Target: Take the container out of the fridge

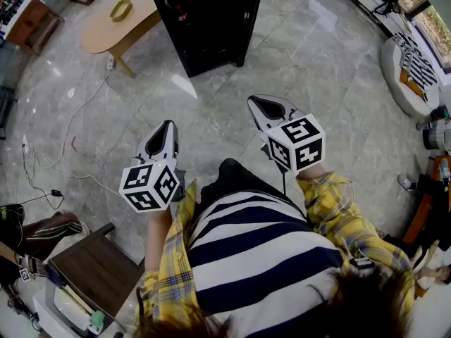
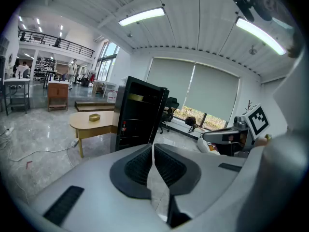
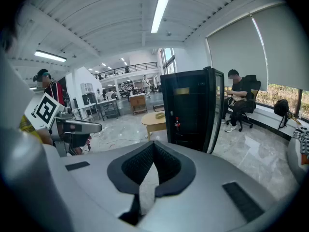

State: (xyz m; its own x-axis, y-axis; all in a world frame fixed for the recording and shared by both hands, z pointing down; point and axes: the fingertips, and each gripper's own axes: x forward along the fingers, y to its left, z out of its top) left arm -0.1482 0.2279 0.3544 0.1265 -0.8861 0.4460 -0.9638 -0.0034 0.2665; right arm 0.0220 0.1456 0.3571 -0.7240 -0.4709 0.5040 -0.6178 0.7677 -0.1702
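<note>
Head view looks down on a person in a navy-and-white striped shirt (image 1: 261, 248) under a yellow plaid one, standing on a grey tiled floor (image 1: 317, 55). The left gripper (image 1: 168, 124) and right gripper (image 1: 254, 100) are held out low in front, both well short of the black fridge (image 1: 204, 16) at the top of the picture. Each gripper carries a cube printed with black-and-white square markers, which are patterns rather than letters.

Both gripper views show the fingers together at their tips with nothing between them.

Only the gripper views look into the fridge. On its top shelf lies a yellowish container (image 2: 136, 97), too small to make out further. Lower down stands a red-capped bottle (image 2: 124, 126) whose label is too small to read. The right gripper view alone shows the fridge's glass door (image 3: 216, 110) swung open, and a seated person (image 3: 239, 100) on an office chair by the window blinds.

A pale wooden table (image 1: 106, 34) stands just beside the fridge, with a yellow dish (image 1: 121, 9) on it. From above, white cables (image 1: 77, 118) trail over the tiles to the left, which neither gripper view shows as clearly. The left gripper view catches the right gripper's marker cube at its right edge, and the right gripper view shows the left one's at its left edge.
</note>
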